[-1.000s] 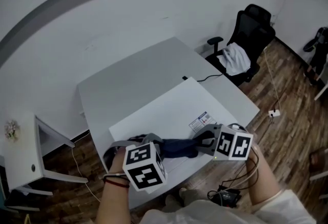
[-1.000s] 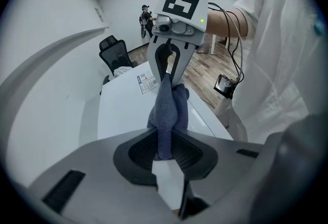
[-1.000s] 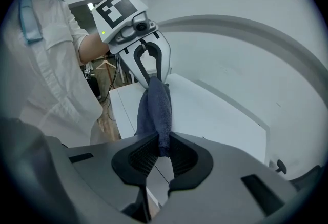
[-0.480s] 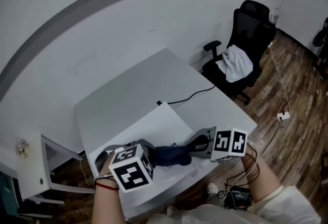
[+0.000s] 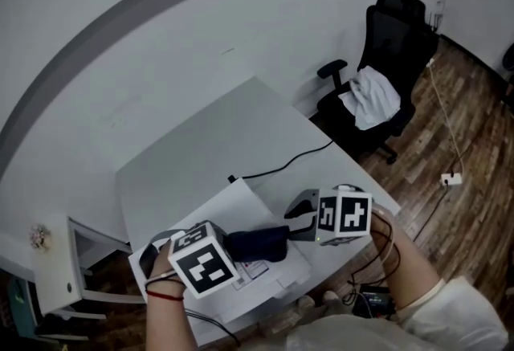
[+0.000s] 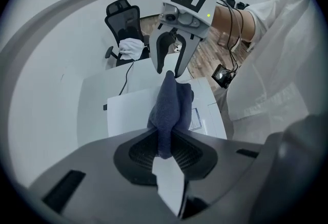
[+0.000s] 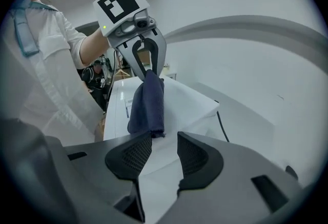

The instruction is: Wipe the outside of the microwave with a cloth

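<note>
Dark blue and soft, the cloth [image 5: 259, 243] hangs stretched just above the top of the white microwave [image 5: 229, 211], which stands on the desk [image 5: 217, 132]. The left gripper [image 6: 165, 152] has its jaws clamped on one end. The right gripper [image 7: 163, 154] has just been opening its jaws; they stand apart, and the cloth's other end droops beside one pad, unpressed. Light and limp, the cloth will likely sag and fold, so a bunched grip near its middle should give a firmer wiping pad.

An office: a black swivel chair [image 5: 397, 32] beside a grey desk [image 5: 209, 148] on wood-plank flooring [image 5: 474, 124].
</note>
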`<state>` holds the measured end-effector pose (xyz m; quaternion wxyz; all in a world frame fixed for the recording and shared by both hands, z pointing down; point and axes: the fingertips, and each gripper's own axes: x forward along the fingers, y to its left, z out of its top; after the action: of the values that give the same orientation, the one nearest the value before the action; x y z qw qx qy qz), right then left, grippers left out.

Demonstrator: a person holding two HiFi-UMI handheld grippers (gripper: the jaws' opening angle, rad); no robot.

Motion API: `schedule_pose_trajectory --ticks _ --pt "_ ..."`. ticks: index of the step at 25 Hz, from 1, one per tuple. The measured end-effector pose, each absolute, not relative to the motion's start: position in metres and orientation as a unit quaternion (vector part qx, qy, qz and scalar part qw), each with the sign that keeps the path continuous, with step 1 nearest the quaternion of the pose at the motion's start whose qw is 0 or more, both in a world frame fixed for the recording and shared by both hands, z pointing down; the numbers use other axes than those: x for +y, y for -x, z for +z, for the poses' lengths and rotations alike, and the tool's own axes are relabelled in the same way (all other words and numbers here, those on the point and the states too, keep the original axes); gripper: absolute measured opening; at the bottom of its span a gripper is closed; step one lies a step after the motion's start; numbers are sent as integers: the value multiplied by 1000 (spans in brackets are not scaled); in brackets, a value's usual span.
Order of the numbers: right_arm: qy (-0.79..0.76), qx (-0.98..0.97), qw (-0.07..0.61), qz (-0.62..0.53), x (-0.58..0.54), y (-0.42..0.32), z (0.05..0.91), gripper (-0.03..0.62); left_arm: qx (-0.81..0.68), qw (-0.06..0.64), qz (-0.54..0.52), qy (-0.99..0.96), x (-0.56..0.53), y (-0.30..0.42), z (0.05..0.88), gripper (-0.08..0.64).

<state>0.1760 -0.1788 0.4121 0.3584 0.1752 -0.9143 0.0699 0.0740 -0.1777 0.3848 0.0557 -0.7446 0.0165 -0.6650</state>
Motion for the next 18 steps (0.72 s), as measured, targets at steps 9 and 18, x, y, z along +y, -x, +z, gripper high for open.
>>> schedule_pose_trajectory --ticks 9,18 --pt "-173 -900 399 21 -195 -160 383 141 28 53 -656 752 -201 -92 389 66" --pt "-100 -896 432 30 -216 -191 424 83 15 44 -663 747 -213 -149 393 66"
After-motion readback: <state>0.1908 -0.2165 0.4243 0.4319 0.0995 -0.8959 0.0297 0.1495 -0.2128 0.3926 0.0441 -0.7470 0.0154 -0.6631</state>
